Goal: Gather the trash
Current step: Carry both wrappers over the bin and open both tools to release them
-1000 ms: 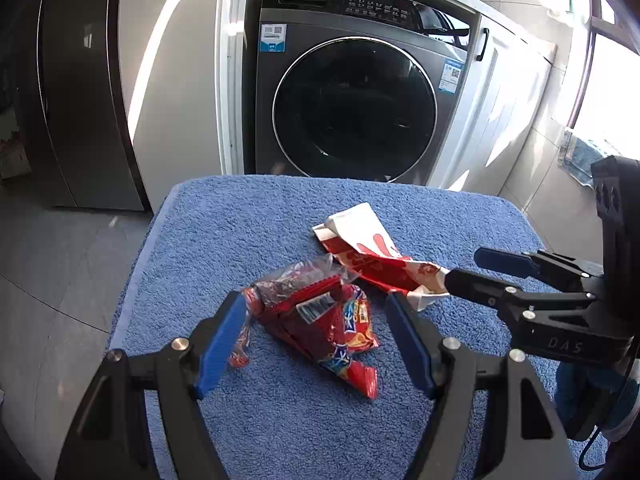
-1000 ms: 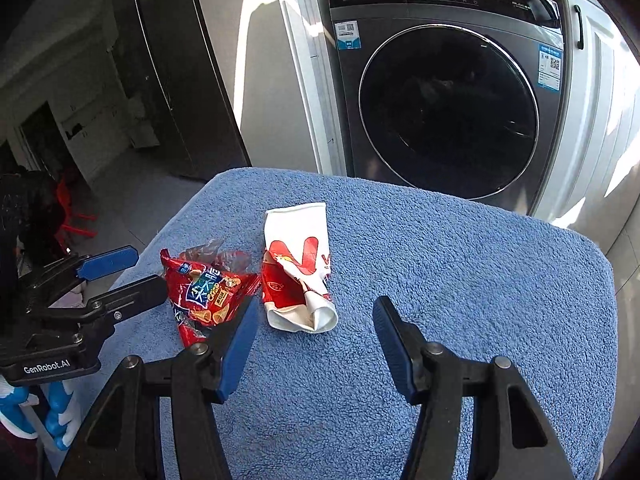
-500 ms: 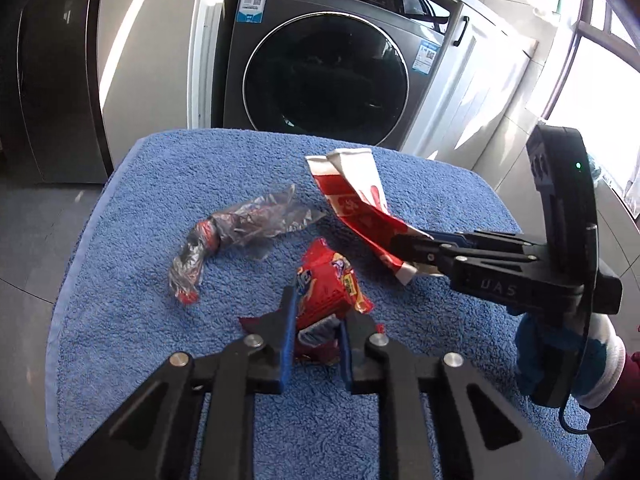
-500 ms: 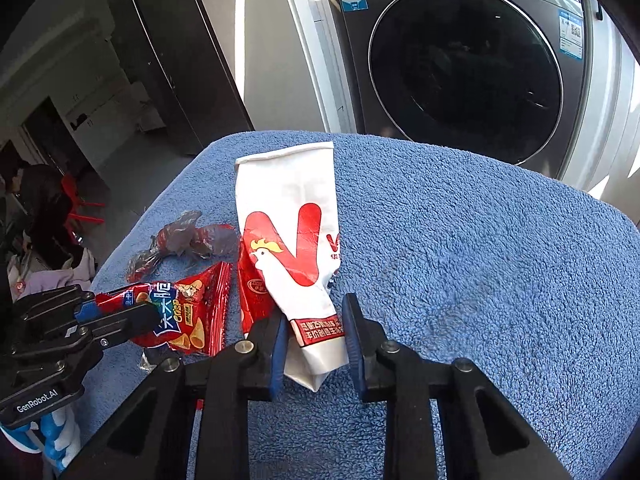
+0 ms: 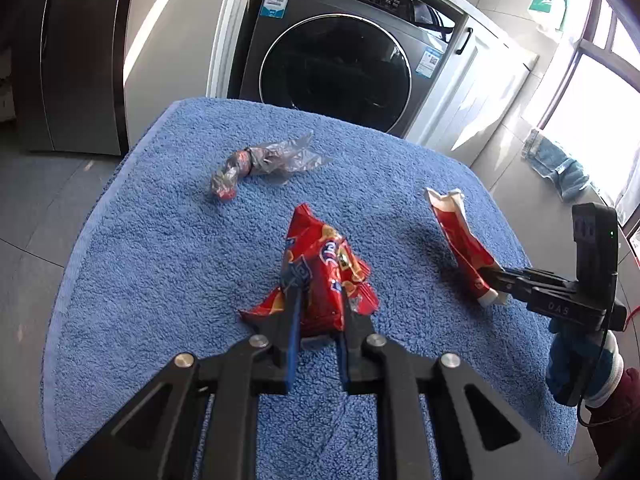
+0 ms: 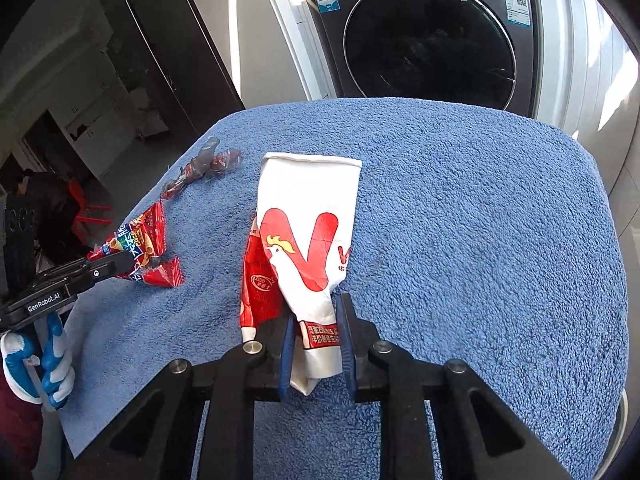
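My left gripper (image 5: pixel 318 304) is shut on a red snack wrapper (image 5: pixel 326 264) and holds it above the blue towel (image 5: pixel 168 240). My right gripper (image 6: pixel 314 320) is shut on a white and red paper bag (image 6: pixel 308 220) with a rooster logo, lifted off the towel. In the left wrist view the paper bag (image 5: pixel 460 236) hangs from the right gripper (image 5: pixel 490 280) at the right. In the right wrist view the red wrapper (image 6: pixel 140 240) sits in the left gripper (image 6: pixel 124 262) at the left. A crumpled clear plastic wrapper (image 5: pixel 264 160) lies on the towel's far left; it also shows in the right wrist view (image 6: pixel 204 164).
The blue towel covers a rounded table. A dark front-loading washing machine (image 5: pixel 336 64) stands just behind it, with a white cabinet (image 5: pixel 476 92) to its right. A dark fridge (image 5: pixel 68 52) stands at the far left. A blue cloth (image 5: pixel 560 168) lies on the floor by the window.
Both grippers closed on their items and lifted them. The red wrapper and paper bag have moved apart, leaving the clear plastic wrapper alone on the towel.
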`<state>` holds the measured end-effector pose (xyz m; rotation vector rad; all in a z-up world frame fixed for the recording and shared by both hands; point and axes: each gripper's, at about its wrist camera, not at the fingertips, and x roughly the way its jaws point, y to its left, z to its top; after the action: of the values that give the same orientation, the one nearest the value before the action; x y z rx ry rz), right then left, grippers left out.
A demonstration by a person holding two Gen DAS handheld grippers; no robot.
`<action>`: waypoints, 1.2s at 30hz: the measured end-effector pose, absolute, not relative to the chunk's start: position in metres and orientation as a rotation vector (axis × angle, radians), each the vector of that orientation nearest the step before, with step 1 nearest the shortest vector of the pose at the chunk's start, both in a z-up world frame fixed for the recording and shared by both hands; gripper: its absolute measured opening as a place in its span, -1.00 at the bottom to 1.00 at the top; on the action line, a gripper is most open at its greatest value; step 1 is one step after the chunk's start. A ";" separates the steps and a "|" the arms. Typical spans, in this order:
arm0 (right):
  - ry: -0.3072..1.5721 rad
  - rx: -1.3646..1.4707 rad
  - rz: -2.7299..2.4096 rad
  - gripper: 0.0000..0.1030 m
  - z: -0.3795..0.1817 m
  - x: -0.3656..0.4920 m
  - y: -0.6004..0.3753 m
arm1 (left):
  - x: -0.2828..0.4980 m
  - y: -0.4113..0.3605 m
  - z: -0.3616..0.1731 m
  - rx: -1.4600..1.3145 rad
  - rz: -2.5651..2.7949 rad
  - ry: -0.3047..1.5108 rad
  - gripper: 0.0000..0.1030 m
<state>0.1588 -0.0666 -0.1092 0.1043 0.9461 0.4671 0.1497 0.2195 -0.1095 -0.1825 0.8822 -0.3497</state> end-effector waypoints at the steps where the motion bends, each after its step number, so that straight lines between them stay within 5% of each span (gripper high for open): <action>1: 0.947 0.111 0.461 -0.64 -0.109 0.152 -0.072 | 0.147 0.219 -0.109 -0.183 -0.355 0.881 -0.70; 19: 0.813 0.243 0.391 -0.64 -0.071 0.045 -0.170 | 0.092 0.154 -0.065 -0.334 -0.582 0.868 -0.79; 36: 0.828 0.222 -0.112 -0.64 -0.093 -0.042 -0.378 | 0.071 -0.114 -0.050 0.036 -0.911 0.951 -0.79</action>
<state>-0.0422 -0.3783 -0.0927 0.2219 0.8278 -0.1117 0.0706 -0.1143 -0.0497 0.0364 0.9509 -0.9105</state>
